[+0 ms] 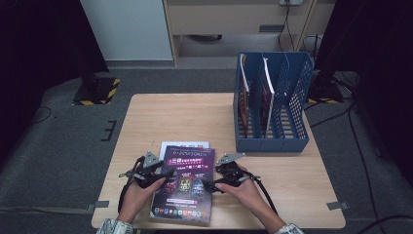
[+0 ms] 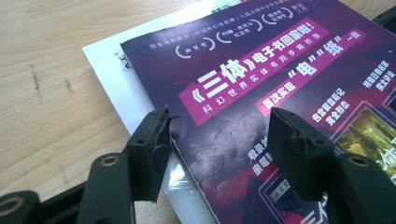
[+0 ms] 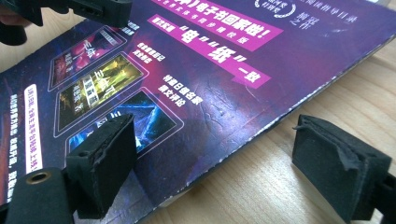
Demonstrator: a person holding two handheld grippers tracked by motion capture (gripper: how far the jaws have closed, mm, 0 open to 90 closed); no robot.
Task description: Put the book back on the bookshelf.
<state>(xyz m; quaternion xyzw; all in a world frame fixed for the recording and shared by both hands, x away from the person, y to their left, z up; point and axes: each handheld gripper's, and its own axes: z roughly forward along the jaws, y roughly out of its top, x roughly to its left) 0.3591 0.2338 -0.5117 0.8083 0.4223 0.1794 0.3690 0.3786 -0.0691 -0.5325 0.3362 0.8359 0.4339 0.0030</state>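
Two grippers: left [image 1: 163, 174] and right [image 1: 210, 185] flank the magazine [image 1: 185, 183], both spread wide, gripping nothing
Magazine: flat on table's [image 1: 160, 114] near edge, atop white sheet [image 2: 116, 88]
Rack [image 1: 272, 102]: upright, likely destination

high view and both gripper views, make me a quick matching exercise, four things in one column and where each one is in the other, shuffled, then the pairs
Things
1. purple magazine
2. white booklet
3. blue file rack
4. left gripper

Places
A. far right part of the table
B. under the purple cover, peeking out at the far edge
C. open at the magazine's left edge
D. near edge, on top of the stack

Pairs: 1-D, 2-B, 3-A, 4-C
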